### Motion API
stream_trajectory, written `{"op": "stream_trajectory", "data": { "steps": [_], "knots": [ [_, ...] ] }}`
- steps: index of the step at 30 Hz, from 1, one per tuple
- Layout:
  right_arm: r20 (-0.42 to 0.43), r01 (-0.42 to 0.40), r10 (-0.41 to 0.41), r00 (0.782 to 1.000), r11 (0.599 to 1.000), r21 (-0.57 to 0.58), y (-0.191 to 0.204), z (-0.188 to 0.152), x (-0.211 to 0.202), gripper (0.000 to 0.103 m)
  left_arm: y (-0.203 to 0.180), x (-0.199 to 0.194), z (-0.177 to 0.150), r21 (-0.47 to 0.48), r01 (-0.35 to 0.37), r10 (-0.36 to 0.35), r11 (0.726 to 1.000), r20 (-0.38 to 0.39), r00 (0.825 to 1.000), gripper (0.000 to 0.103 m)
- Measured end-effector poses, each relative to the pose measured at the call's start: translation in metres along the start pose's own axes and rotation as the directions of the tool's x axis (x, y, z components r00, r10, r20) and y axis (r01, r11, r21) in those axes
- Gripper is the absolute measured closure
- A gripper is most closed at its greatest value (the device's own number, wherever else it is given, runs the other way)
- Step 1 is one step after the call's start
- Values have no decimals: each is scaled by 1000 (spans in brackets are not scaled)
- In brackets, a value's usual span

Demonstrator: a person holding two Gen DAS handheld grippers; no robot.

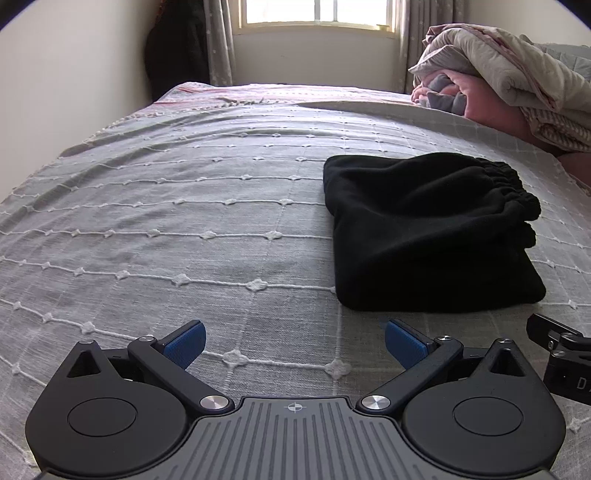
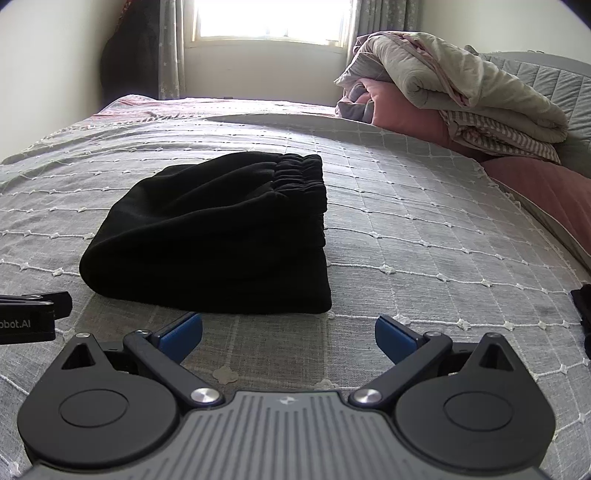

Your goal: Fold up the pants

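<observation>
A pair of black pants (image 2: 210, 236) lies folded into a compact, thick bundle on a bed covered by a grey bedspread (image 1: 166, 229) stitched with a white grid of small tufts. The bundle sits near the middle of the bed, a little toward the pillow side, with nothing touching it.

Two hand-held tools hover low over the bedspread at the near edge, side by side, both pointing at the bundle. The left tool (image 1: 294, 345) has its blue-padded fingers spread wide and holds nothing; the bundle lies ahead and to its right. The right tool (image 2: 289, 339) is likewise spread wide and empty, with the near edge of the bundle just ahead of its left finger. Both being empty and clear of the cloth, the folding looks to be finished, or very nearly so.

The pants are soft, matte and fleece-like. The gathered elastic waistband (image 2: 299, 177) forms the far right end of the stack, and rounded fold edges face the left and the near side. The layers sit fairly evenly, slightly puffed.

A heap of rolled quilts (image 2: 458, 96) is piled at the bed's far right, well apart from the pants. A bright window (image 1: 317, 14) lights the room from behind.
</observation>
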State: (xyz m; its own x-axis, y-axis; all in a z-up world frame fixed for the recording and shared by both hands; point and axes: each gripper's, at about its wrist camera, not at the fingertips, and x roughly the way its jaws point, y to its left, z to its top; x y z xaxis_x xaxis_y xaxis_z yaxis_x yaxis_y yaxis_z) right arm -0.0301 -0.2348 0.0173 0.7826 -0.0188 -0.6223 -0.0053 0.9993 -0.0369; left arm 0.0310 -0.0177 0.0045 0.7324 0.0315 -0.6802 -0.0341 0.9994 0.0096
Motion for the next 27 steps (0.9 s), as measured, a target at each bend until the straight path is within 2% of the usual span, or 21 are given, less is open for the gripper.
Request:
{"op": "stream_trajectory", "data": {
  "steps": [27],
  "knots": [
    [-4, 17, -17, 1000, 1000, 0, 4, 0, 2, 0, -6, 3, -3, 18, -2, 2, 1000, -11, 1000, 0]
  ]
}}
